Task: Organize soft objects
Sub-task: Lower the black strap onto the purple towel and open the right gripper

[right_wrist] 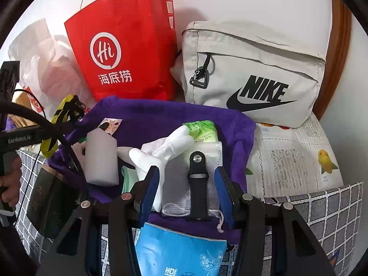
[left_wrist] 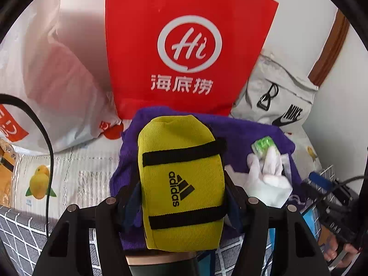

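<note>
My left gripper (left_wrist: pixel 181 197) is shut on a yellow Adidas pouch (left_wrist: pixel 181 179) with black straps and holds it above a purple towel (left_wrist: pixel 241 126). The pouch also shows at the left of the right wrist view (right_wrist: pixel 59 119). My right gripper (right_wrist: pixel 186 184) is open over the purple towel (right_wrist: pixel 149 115). Between its fingers lie a black watch strap (right_wrist: pixel 197 184) on a white mesh pouch (right_wrist: pixel 177 195). A white glove (right_wrist: pixel 161 151) touches the left finger. A green tissue pack (right_wrist: pixel 203 130) lies beyond.
A red paper bag (right_wrist: pixel 124 46) and a grey Nike bag (right_wrist: pixel 253 69) stand at the back against the wall. A white plastic bag (left_wrist: pixel 57 80) is at the left. A white foam block (right_wrist: pixel 101 158) and a blue packet (right_wrist: pixel 179 250) lie near the right gripper.
</note>
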`<action>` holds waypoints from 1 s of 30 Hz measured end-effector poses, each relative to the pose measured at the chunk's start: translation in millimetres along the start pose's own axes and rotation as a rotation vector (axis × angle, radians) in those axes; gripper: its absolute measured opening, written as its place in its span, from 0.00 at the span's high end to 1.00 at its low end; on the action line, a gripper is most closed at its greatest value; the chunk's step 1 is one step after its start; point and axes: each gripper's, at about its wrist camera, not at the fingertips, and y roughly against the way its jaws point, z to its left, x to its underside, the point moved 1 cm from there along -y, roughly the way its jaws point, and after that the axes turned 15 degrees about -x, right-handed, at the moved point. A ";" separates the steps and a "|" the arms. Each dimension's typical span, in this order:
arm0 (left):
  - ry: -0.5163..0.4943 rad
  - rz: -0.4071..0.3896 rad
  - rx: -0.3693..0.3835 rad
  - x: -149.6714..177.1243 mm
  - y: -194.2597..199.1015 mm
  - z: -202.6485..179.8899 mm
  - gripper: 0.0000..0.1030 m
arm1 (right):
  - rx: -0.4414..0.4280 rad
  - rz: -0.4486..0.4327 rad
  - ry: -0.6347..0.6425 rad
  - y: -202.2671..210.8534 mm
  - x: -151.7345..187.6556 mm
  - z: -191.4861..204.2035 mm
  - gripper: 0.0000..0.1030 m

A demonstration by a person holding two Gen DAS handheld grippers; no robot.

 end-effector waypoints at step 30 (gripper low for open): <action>0.037 0.105 -0.025 -0.6 -48.0 -4.2 0.37 | -0.013 0.022 0.021 -9.2 8.1 14.6 0.51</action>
